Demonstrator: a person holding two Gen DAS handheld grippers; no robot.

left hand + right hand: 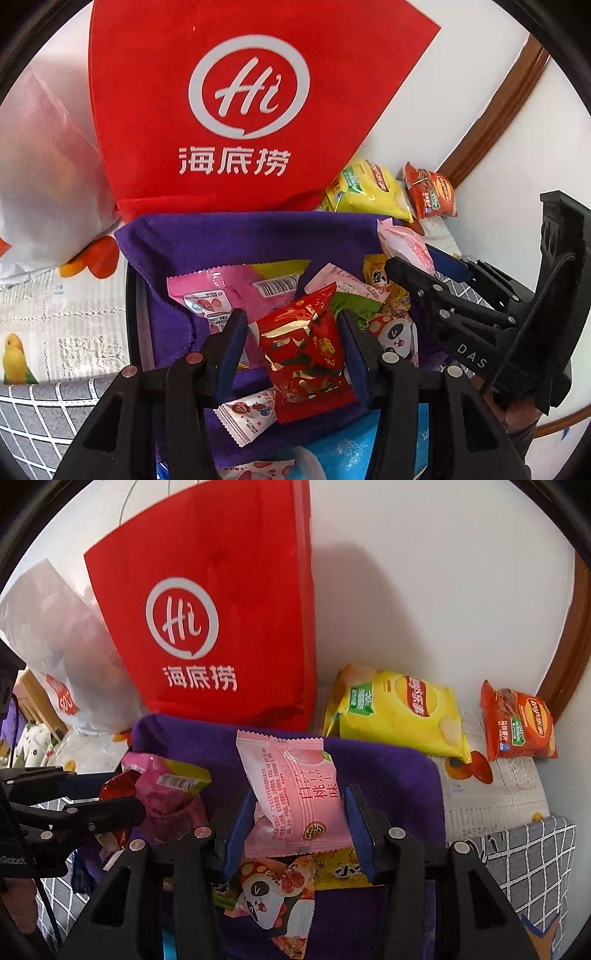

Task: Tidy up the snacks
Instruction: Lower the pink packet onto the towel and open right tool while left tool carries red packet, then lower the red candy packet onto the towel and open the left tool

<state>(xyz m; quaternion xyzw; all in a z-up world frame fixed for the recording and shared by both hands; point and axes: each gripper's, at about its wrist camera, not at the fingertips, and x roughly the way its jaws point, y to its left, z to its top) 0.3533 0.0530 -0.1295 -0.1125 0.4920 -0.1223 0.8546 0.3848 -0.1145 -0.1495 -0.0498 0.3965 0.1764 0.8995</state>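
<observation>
**Two snack packets held over the purple-lined container**

Nearest the left camera, the left gripper [293, 343] is holding a shiny red foil snack packet [306, 354], its jaws partly closed with the blue pads pressing on both sides of the packet. In the right wrist view, the right gripper [295, 823] is gripping a pale pink peach-print snack packet [291, 805] the same way, the jaws partly closed and pinching its edges.

Both packets are hanging just above a container lined with a purple cloth [229, 236]. Loose snacks are lying inside it: a panda-print wrapper [273, 897], a small white candy packet [247, 413] and a magenta packet with a barcode [236, 291].

Beyond the container, a tall red fabric bag with a white "Hi" logo [236, 110] is standing against the white wall, with a translucent white plastic bag [62, 657] beside it. To the right, a yellow crisp bag [399, 709] and a smaller orange-red crisp bag [517, 723] are lying on the table's newspaper-print covering [491, 794].
</observation>
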